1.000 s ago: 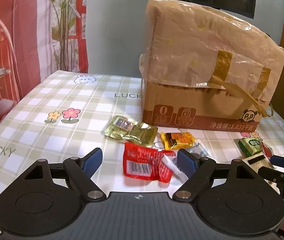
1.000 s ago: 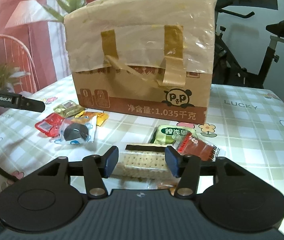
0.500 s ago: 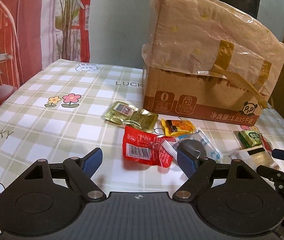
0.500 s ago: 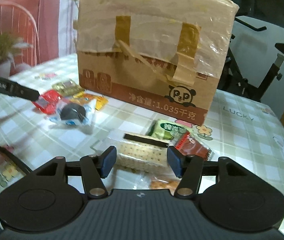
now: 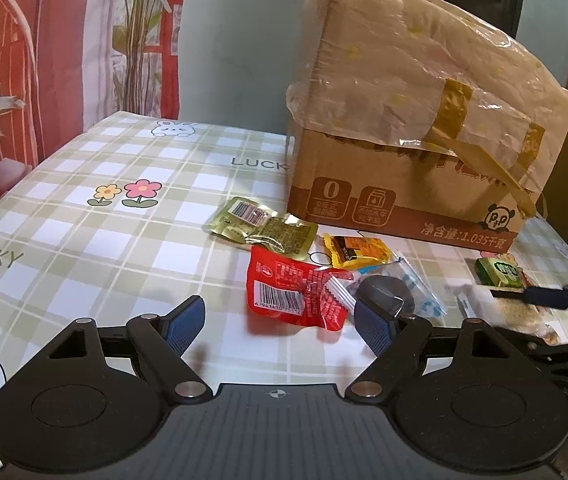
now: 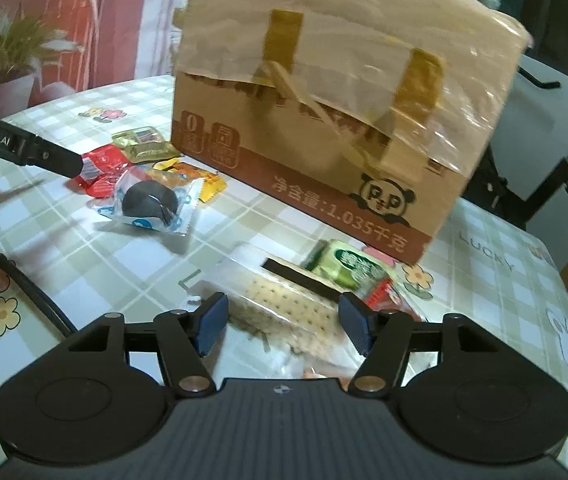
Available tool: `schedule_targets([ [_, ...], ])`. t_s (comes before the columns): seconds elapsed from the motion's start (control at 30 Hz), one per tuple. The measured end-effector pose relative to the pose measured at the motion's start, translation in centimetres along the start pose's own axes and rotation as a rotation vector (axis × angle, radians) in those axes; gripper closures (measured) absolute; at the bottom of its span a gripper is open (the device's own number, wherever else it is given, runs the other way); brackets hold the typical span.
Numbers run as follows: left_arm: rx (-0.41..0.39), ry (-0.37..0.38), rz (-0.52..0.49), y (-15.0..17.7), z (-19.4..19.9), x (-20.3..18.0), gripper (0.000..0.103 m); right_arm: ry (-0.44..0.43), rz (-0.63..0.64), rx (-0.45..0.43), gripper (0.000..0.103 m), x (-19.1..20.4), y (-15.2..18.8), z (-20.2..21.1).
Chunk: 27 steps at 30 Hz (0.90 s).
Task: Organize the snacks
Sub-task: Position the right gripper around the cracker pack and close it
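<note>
A taped cardboard box (image 5: 416,152) stands at the back of the checked table; it also shows in the right wrist view (image 6: 324,92). In front of it lie a gold packet (image 5: 262,226), an orange packet (image 5: 358,252), a red packet (image 5: 292,294) and a clear packet with a dark round cookie (image 5: 394,294). My left gripper (image 5: 280,326) is open and empty just before the red packet. My right gripper (image 6: 284,326) is open with its fingers either side of a clear-wrapped cracker pack (image 6: 284,308). A green packet (image 6: 344,266) and a small red packet (image 6: 384,294) lie behind it.
The table (image 5: 104,216) has a checked cloth with flowers and rabbits. A potted plant (image 6: 8,60) and red-and-white curtain stand at the left. An exercise bike (image 6: 556,148) stands beyond the right edge. The right gripper's finger shows in the left wrist view (image 5: 544,298).
Both grippers have risen and tilted, so the views look down more on the table. The right gripper has swung to the left of the cracker pack's length. Both stay open.
</note>
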<state>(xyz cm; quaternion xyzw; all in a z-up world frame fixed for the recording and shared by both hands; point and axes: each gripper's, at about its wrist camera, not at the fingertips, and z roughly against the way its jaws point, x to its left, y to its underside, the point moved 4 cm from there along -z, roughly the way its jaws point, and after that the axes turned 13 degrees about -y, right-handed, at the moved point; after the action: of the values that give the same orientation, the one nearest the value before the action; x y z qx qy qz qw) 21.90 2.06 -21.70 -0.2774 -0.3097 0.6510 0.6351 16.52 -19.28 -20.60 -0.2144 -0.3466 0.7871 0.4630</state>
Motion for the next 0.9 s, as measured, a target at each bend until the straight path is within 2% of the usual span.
schedule_targets([
  [0.27,0.000,0.007,0.004,0.0,-0.1,-0.1,0.020,-0.044,0.025,0.012,0.035,-0.9,-1.9,-2.7],
  [0.47,-0.001,0.004,0.006,0.0,0.0,-0.1,0.020,-0.090,-0.030,0.024,0.031,-2.6,-2.7,-3.9],
  [0.67,-0.003,0.010,0.003,0.1,0.1,-0.1,0.020,-0.149,-0.190,0.012,0.030,-3.9,-2.5,-3.2],
  [0.9,-0.002,0.014,0.009,0.0,0.0,0.1,0.020,-0.163,-0.335,0.007,0.029,-5.0,-1.7,-2.0],
])
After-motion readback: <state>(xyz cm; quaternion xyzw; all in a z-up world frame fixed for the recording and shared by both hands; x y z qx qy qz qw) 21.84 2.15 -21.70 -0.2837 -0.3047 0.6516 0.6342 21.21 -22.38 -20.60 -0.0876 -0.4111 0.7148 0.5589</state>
